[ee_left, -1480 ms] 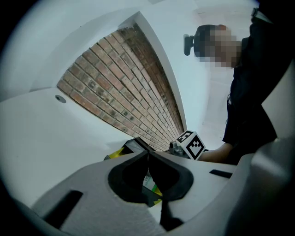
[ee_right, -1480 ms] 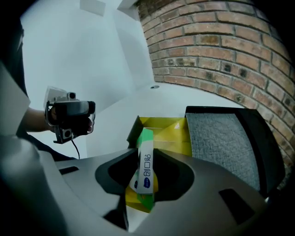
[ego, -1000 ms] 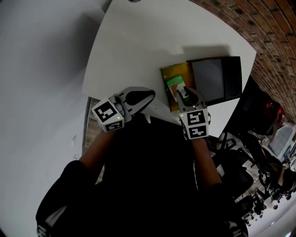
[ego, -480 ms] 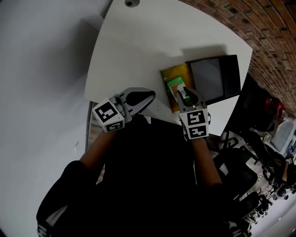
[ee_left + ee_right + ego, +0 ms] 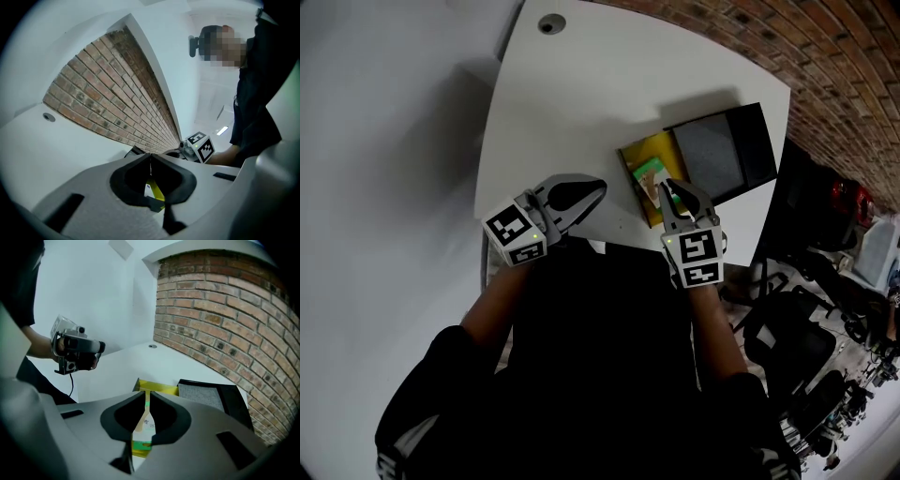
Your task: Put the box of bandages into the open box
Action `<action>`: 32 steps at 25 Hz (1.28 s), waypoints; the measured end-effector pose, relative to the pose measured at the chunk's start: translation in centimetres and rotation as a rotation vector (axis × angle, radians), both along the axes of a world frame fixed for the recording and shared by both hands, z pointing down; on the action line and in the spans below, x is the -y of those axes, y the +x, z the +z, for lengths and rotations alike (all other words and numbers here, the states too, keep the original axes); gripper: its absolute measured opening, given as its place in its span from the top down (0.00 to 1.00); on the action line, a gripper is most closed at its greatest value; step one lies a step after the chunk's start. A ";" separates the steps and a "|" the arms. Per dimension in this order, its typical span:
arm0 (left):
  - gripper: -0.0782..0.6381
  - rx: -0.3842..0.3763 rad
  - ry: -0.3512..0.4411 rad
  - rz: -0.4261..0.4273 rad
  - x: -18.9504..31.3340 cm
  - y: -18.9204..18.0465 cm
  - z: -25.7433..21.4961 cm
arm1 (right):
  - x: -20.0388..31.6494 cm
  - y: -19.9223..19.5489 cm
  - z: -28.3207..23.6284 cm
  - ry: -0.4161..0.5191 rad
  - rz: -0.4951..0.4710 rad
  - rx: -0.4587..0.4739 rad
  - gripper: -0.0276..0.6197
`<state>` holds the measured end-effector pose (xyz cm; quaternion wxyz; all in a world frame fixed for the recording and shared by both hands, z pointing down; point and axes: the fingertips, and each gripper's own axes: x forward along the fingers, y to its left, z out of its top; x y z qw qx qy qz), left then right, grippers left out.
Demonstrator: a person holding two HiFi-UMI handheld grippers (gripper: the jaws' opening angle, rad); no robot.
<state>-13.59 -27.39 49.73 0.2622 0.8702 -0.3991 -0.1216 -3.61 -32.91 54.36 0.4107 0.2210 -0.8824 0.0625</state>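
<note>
Bandage box (image 5: 650, 175) is seen inside the yellow open box (image 5: 662, 146).
Left gripper (image 5: 596, 187), right gripper (image 5: 671, 190): pressed together, empty. The light, crushable box is best pinched across its width.

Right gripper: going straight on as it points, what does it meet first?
Probably the bandage box in the yellow box, seen in the narrow gap of the right gripper; depth unclear.

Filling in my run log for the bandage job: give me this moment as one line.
box of bandages: lying in open box | right gripper: shut, tips by it | left gripper: shut, empty
</note>
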 end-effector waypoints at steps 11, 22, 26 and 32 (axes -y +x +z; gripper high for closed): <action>0.87 0.035 0.099 0.070 -0.3 -0.6 -4.0 | -1.1 0.0 -9.3 0.162 0.031 0.272 0.94; 0.87 0.062 0.200 0.223 -2.2 2.1 -7.0 | -5.5 5.7 -20.9 0.316 0.127 0.708 0.95; 0.87 0.065 0.217 0.287 -2.4 4.0 -7.3 | -8.2 8.5 -22.9 0.383 0.126 0.748 0.95; 0.87 0.073 0.252 0.337 -2.9 7.4 -8.7 | -12.0 13.4 -23.6 0.392 0.142 0.809 0.95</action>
